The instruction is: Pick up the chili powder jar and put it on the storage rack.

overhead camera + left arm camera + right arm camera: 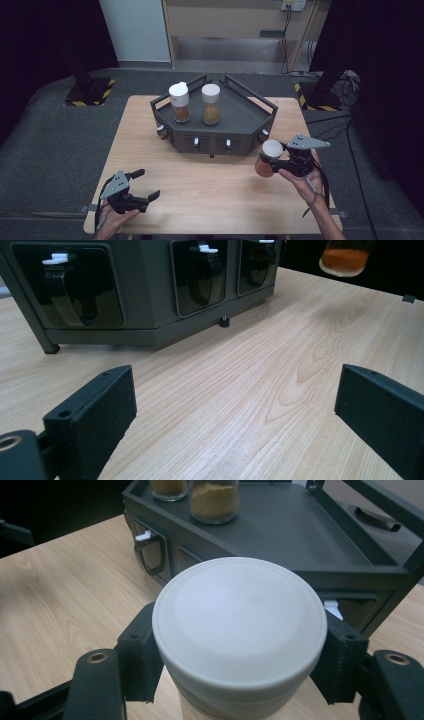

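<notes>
A dark grey rack (240, 117) stands at the back middle of the wooden table (200, 185). Two white-capped spice jars rest on its top: one with reddish-brown spice (180, 102) and one with tan spice (211, 104). My right gripper (272, 160) is shut on a third white-capped jar (267, 159) of orange spice, held just above the table in front of the rack's right corner. Its lid (240, 620) sits between the jaws. My left gripper (142, 185) rests open near the front left edge, nothing between its jaws (235, 410).
The rack's front face has recessed slots with white-tipped levers (80, 287) and a small knob (224, 321) at its base. A raised rail (385, 502) runs around the rack top. Bare wood lies between the two grippers.
</notes>
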### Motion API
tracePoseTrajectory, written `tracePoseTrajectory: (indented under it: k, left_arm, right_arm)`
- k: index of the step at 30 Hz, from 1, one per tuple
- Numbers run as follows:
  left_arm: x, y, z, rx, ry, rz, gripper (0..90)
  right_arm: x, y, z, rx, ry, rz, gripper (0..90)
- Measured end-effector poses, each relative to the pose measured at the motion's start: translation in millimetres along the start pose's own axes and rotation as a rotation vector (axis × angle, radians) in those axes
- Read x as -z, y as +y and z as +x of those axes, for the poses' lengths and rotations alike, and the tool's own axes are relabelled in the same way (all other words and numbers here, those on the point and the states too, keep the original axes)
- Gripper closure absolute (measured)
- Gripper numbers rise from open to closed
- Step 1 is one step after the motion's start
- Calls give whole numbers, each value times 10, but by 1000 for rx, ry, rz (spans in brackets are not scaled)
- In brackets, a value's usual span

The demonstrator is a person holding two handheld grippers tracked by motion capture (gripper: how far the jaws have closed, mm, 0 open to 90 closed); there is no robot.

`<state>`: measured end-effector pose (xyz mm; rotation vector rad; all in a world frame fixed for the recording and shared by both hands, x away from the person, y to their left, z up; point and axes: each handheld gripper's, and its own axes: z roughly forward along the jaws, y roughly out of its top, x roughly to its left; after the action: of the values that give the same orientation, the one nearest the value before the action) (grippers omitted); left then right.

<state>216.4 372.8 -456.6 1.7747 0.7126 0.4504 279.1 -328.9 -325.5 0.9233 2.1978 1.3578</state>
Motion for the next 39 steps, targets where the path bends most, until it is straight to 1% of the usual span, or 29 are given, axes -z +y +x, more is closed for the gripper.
tracePoseTrajectory:
  k: [6, 13, 22, 28, 36, 39]
  left_arm:
    - [-1, -1, 1, 1, 0, 0, 22]
    - [-1, 0, 0, 2, 0, 1, 22]
    - [-2, -2, 3, 4, 0, 0, 22]
    - [-1, -3, 5, 5, -1, -1, 22]
    - [-1, -5, 7, 5, -2, -2, 23]
    - [-2, -6, 8, 5, -3, -2, 22]
  right_arm:
    - [16, 227, 3, 12, 4, 17, 330]
    - [35, 485, -25, 10, 23, 9, 331]
    - [-44, 876, -58, 2, 46, 12, 331]
    - [-124, 1122, -105, -5, 43, 20, 331]
    - [-222, 1374, -127, 6, 23, 18, 331]
    - [-265, 1438, -142, 7, 15, 18, 331]
